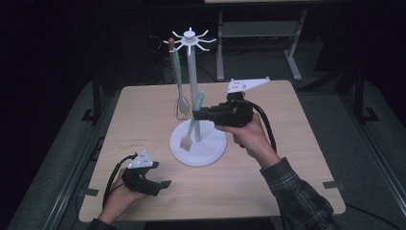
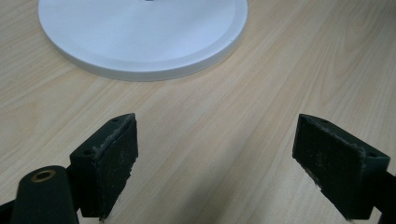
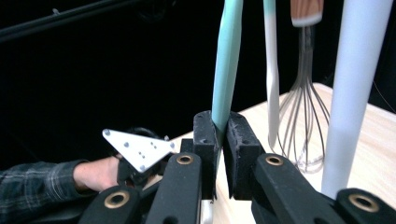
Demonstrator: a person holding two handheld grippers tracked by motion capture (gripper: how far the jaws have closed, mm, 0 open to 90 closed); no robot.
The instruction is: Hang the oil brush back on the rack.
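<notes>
Right gripper [image 1: 197,114] clamps the teal brush [image 1: 190,130] (left gripper [image 1: 165,184] gapes empty at seven o'clock); next, hook it on the rack [image 1: 191,40].

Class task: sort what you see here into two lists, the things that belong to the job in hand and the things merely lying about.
In the job:
- right hand-held gripper, shut on the teal-handled brush
- white hook stand, beside which the brush is held

Just about:
- whisk, hanging on the stand
- left hand-held gripper, open above the wooden table
- metal frames on the floor behind
</notes>
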